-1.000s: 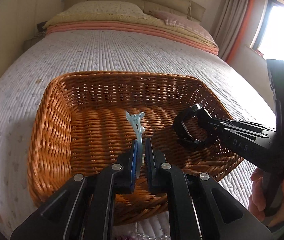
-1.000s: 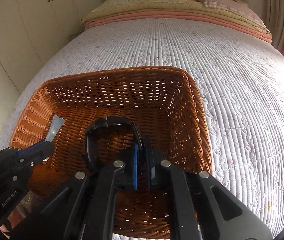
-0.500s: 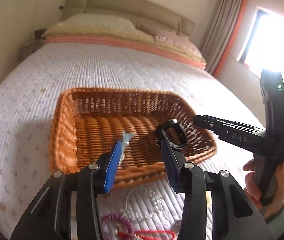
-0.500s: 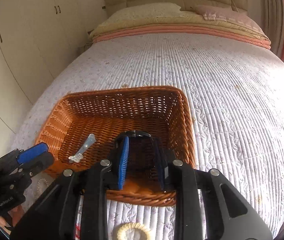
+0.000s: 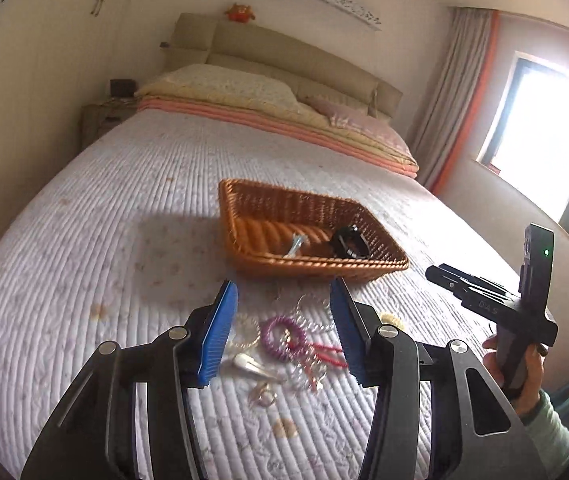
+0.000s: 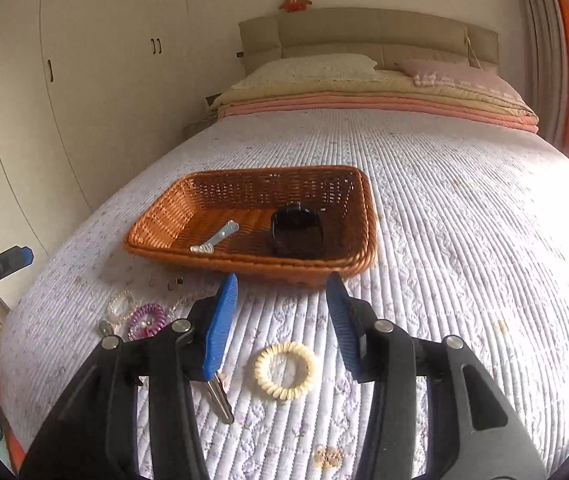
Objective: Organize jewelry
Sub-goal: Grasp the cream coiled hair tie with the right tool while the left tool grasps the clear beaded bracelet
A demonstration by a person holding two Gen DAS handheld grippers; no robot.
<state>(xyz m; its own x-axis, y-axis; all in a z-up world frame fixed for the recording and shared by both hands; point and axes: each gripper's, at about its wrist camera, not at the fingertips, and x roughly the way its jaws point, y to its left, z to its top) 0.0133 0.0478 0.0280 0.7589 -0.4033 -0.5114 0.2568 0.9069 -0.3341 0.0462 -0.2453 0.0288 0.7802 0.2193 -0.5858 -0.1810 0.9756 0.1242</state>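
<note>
A wicker basket point(image 5: 324, 269) point(image 6: 244, 267) on the bed holds a light blue hair clip point(image 5: 295, 245) point(image 6: 214, 238) and a black watch-like band point(image 5: 348, 242) point(image 6: 296, 232). My left gripper point(image 5: 282, 284) hangs short of the basket, its jaws opening with nothing between them, above a pile with a purple coil tie point(image 5: 284, 336), a silver clip point(image 5: 250, 364) and red cord point(image 5: 324, 350). The right gripper point(image 6: 282, 278) point(image 5: 436, 272) is also opening and empty, over a cream coil tie point(image 6: 286, 370).
Clear bead bracelets point(image 5: 312, 312) and a ring point(image 5: 264, 398) lie in the pile. Small gold earrings point(image 6: 326, 458) sit near the bed's front edge. Pillows and a headboard point(image 6: 364, 32) stand far behind; wardrobes point(image 6: 84, 80) line the left, a window point(image 5: 544, 140) the right.
Both grippers let go: the blue clip and the black band now lie in the basket. Both hands drew back and up from the basket, and their jaws spread apart.
</note>
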